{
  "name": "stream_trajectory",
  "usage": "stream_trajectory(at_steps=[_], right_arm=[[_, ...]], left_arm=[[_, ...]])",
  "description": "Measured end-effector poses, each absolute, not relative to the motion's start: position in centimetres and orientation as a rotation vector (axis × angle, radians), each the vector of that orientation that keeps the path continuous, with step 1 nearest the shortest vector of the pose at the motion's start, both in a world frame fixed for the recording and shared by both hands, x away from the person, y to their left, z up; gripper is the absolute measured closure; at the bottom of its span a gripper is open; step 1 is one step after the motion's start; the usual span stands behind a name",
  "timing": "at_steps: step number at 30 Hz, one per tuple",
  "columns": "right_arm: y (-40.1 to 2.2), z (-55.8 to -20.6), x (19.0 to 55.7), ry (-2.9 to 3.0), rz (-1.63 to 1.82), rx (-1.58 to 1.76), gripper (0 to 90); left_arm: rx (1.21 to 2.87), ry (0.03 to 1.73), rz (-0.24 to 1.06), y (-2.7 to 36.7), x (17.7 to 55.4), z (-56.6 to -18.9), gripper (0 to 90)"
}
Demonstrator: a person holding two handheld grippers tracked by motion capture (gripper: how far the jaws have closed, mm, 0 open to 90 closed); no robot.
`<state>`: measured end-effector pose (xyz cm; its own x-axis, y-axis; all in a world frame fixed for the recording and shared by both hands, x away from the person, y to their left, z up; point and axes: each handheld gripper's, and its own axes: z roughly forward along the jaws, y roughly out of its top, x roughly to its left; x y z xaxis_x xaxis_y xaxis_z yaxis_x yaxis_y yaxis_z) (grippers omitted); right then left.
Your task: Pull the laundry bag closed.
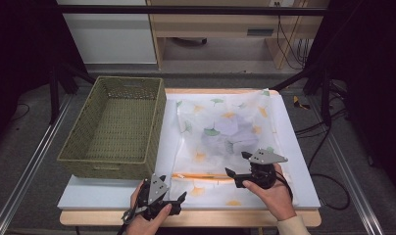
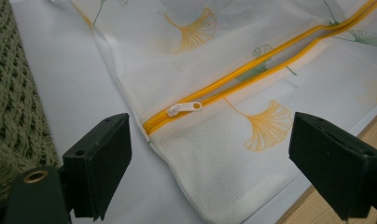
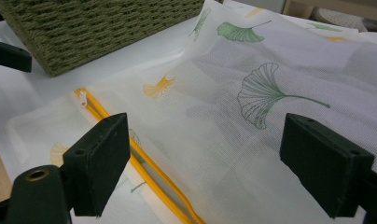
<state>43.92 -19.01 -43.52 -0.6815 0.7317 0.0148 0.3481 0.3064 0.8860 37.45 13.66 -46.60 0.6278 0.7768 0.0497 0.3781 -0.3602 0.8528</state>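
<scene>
A white mesh bag [image 1: 225, 127] printed with ginkgo leaves lies flat on the white board [image 1: 296, 161], with pale purple cloth showing through it. Its yellow zipper [image 1: 201, 176] runs along the near edge, and the white pull [image 2: 184, 108] sits at the zipper's left end. The two yellow tapes [image 3: 147, 165] lie slightly apart. My left gripper [image 1: 180, 202] hovers open at the bag's near left corner, with the pull just beyond its jaws [image 2: 217, 161]. My right gripper [image 1: 236, 164] stands open above the zipper's right part, with nothing between its fingers [image 3: 219, 168].
A green woven basket [image 1: 112, 127] stands on the left, close beside the bag, and it looks empty. The wooden table edge [image 1: 210, 218] runs along the front. Dark frame posts [image 1: 54, 93] and cables [image 1: 328, 132] flank the table.
</scene>
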Motion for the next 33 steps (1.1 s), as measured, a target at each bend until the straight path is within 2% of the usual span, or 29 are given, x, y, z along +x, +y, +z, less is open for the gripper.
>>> stream_trajectory(at_steps=[11,21,33], right_arm=[[-18.9,-44.1,44.1,2.250,1.306,0.964,20.9],[-18.5,-44.1,43.9,2.273,1.287,0.947,21.5],[-18.7,-44.2,44.0,2.272,1.279,0.952,21.6]], left_arm=[[1.959,0.918,0.567,13.8,37.9,-47.0,16.7],[2.031,0.891,0.533,13.6,39.1,-47.6,17.2],[2.031,0.925,0.488,13.8,40.4,-48.1,15.8]])
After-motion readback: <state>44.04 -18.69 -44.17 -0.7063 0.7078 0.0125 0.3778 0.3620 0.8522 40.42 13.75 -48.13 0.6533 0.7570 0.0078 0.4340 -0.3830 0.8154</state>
